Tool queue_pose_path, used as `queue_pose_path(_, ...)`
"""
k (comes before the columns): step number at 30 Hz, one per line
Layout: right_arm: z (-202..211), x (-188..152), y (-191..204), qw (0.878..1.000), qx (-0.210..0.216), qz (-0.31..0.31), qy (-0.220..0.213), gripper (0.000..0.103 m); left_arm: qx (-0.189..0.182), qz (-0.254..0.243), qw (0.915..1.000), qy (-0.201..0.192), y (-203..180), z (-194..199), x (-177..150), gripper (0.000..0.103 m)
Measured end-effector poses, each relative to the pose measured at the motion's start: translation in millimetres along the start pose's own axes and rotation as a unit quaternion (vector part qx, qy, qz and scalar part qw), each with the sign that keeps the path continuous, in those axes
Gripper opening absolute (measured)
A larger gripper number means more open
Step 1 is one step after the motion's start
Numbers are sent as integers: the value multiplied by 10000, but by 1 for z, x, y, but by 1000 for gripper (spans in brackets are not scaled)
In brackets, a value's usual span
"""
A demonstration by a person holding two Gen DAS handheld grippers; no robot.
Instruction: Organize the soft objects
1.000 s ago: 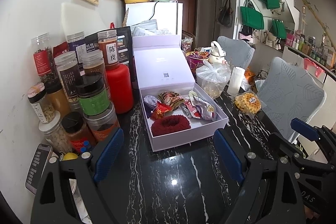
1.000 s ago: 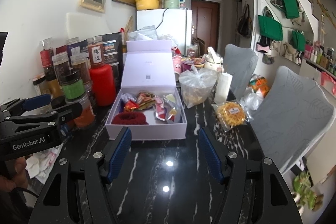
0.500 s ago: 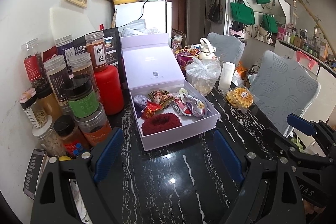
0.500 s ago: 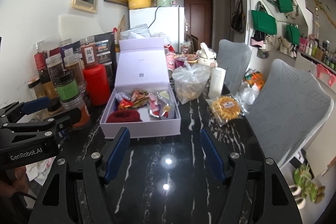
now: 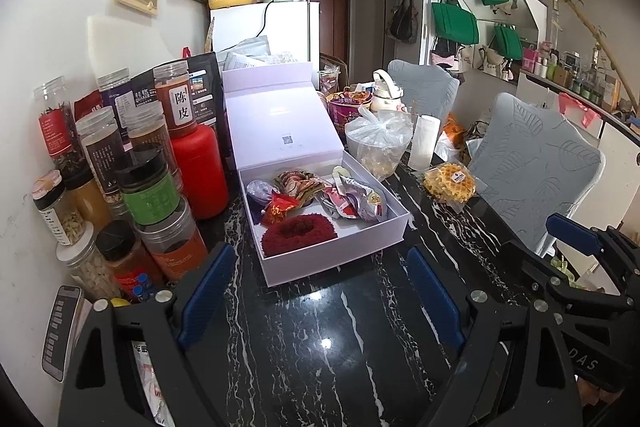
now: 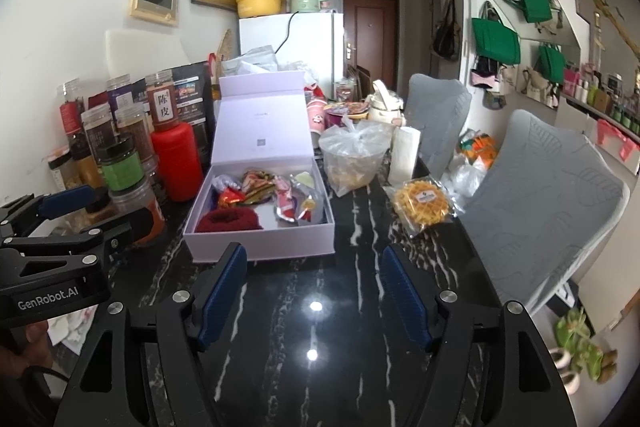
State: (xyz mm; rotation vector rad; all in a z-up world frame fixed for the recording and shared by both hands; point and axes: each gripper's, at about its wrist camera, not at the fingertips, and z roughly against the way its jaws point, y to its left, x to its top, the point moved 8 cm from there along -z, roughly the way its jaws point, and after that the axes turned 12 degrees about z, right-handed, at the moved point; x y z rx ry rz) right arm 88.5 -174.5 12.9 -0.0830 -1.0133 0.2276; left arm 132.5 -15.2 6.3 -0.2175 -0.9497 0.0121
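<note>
Both claws have drawn back slightly from the box [image 5: 320, 259].
Left claw [image 5: 320, 299] and right claw [image 6: 312, 295] gape wide, empty; red scrunchie [image 5: 298, 233] lies ahead inside: approach level, pinch centrally.

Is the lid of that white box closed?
No, the white box has its lid standing up at the back, so the dark red fluffy ring and snack packets inside show.

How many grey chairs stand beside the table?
2. The nearer grey chair stands at the table's right edge; the farther grey chair is behind it, near the white roll. Others may be hidden.
</note>
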Motion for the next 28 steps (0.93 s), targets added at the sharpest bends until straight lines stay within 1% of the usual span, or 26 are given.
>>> queue_pose_path(8,2,-2,-2,10000,-28,8,13,74,115,-90,9999,-42,0,1,0,89)
queue_pose_path(15,4,-5,-5,10000,-61,10,37,74,8,-84,10000,49,-1,-1,-3,89)
queue_pose_path(19,2,-7,-4,9999,-87,3,64,74,77,-124,9999,56,0,-3,-4,89)
queue_pose_path(24,1,-9,-4,9999,-99,-4,99,74,254,-139,9996,53,3,-6,-6,89)
queue_pose_path(28,0,-10,-3,9999,-103,-9,121,74,200,-114,9996,135,4,-8,-8,89)
